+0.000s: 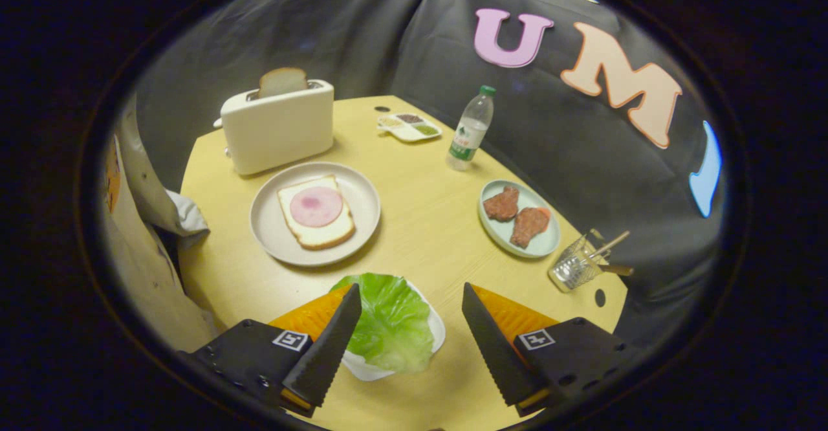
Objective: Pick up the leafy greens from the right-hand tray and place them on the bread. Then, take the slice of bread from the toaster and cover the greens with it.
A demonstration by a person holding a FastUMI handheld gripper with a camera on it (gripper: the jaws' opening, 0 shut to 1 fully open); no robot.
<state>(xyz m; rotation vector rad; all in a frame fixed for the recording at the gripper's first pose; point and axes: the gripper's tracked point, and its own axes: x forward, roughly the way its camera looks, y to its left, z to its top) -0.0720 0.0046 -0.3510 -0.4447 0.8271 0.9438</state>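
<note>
I take the big round plate (275, 240) as my landmark: it sits mid-surface (420, 224), carrying the bread (323, 233) with a pink round of ham (315, 206) on top, laid flat and open-faced, which I read as the base waiting for its next layer. Just behind the plate stands the white toaster (278, 127), and a second slice of bread (283, 81) pokes up out of its slot, high enough, I judge, to be pinched from above later. In front of the plate, on the side nearest me, the leafy greens (391, 321) lie in a small white tray (438, 331), draped over its rim so a loose edge is easy to catch. Off to the plate's right is a pale oval dish (546, 243) with two pieces of brown meat (517, 214); behind that a water bottle (471, 130) and a small divided condiment dish (409, 127), and beyond the oval dish a wire basket (572, 269) with sticks in it. None of those matter for this job. My gripper (411, 298) hovers low over the greens with the jaws spread wide and holding nothing. The left finger overlaps the leaf's edge in my view, though I cannot tell if it touches; the right finger stands clear of the tray over bare surface. The lettuce has not been picked up yet.
</note>
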